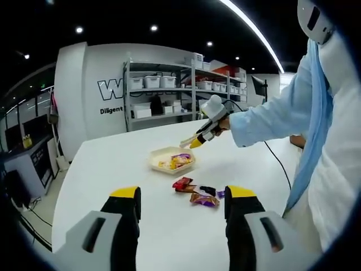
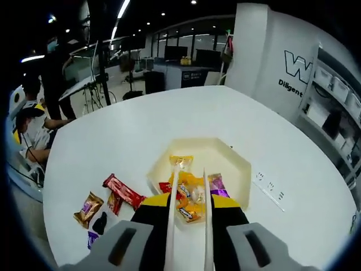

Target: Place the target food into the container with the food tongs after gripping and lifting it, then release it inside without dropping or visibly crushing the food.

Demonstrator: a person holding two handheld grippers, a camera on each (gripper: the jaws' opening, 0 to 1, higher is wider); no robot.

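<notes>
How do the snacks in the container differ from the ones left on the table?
The snacks in the container are heaped together inside the pale container, with the food tongs poised over them; the snacks on the table lie spread out flat beside it. The snacks in the container are mostly yellow and orange, whereas the snacks on the table include red, brown and black wrappers. Both groups are small wrapped packets.

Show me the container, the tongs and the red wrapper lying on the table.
container (image 2: 240,164): right gripper view, bare right wall.
tongs (image 2: 189,176): right gripper view, midway between the two white tips.
red wrapper (image 2: 125,192): right gripper view, middle of the long packet left of the container.
</notes>
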